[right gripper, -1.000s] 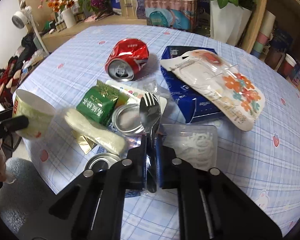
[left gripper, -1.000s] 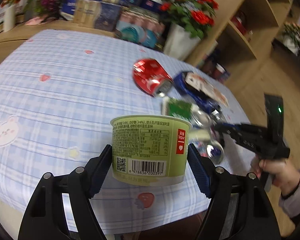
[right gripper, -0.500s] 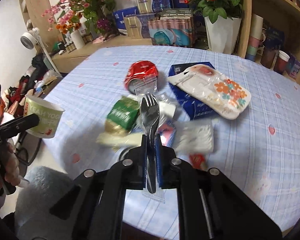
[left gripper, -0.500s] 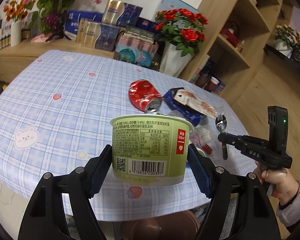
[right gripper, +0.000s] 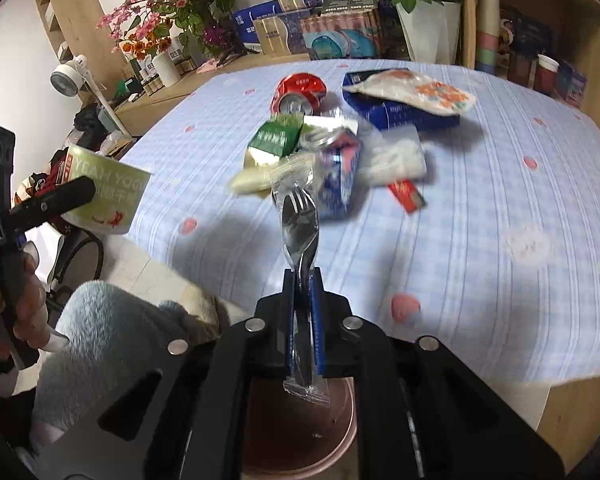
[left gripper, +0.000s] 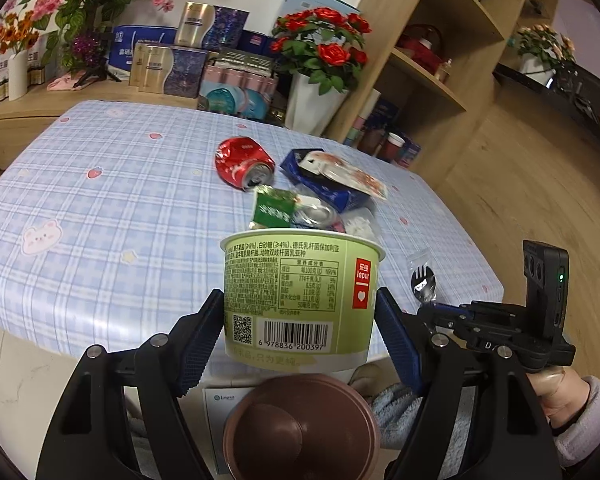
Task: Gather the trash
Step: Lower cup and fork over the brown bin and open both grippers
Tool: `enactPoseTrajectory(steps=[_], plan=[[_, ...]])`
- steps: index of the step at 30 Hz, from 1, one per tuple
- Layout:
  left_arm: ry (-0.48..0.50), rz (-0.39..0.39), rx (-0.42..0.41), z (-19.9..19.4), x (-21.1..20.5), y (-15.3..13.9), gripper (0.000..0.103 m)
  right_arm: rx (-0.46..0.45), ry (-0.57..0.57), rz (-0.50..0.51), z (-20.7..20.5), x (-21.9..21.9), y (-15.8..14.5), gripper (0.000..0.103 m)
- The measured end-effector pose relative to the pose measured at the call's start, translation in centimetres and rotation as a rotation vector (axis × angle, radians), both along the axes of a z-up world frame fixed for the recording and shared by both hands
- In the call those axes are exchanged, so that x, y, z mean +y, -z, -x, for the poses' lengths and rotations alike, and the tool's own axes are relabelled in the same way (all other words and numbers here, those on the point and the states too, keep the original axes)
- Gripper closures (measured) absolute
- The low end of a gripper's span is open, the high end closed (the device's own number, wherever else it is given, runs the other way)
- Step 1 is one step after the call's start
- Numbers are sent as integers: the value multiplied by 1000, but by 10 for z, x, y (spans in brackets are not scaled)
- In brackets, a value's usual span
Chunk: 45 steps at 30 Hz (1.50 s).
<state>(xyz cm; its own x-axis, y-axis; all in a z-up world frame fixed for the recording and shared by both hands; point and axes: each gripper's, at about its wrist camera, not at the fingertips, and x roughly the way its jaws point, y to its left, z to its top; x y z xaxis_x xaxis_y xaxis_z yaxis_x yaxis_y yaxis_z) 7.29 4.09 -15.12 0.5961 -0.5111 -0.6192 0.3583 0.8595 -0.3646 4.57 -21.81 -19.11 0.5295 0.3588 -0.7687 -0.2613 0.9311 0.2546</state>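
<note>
We hold the green yogurt cup (left gripper: 300, 300) clamped in our left gripper (left gripper: 300, 344) above the brown bin (left gripper: 300, 432); our right gripper (right gripper: 303, 320), closed, pinches a wrapped plastic spork (right gripper: 300, 220) beside it.

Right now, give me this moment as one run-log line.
left hand-held gripper: shut on yogurt cup | right hand-held gripper: shut on wrapped spork | brown bin: below both | table: trash remains

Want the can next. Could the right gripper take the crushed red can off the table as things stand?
Probably not yet. The right gripper is shut on a wrapped plastic fork, over the brown bin; the red can lies beyond a pile of wrappers.
</note>
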Motion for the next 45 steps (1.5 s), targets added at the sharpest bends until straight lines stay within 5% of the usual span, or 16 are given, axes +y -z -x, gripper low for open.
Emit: enactPoseTrajectory(steps=[17, 25, 30, 38, 45], plan=[[8, -19, 12, 46, -3, 11, 29, 117, -44, -11, 47, 14, 42, 91], [12, -50, 42, 62, -3, 33, 29, 89, -31, -14, 55, 19, 44, 51], [23, -43, 62, 66, -8, 46, 29, -62, 87, -8, 62, 3, 29, 10], [69, -61, 114, 75, -30, 78, 29, -318, 281, 84, 85, -18, 20, 6], [124, -105, 143, 74, -49, 93, 29, -309, 333, 123, 86, -23, 34, 6]])
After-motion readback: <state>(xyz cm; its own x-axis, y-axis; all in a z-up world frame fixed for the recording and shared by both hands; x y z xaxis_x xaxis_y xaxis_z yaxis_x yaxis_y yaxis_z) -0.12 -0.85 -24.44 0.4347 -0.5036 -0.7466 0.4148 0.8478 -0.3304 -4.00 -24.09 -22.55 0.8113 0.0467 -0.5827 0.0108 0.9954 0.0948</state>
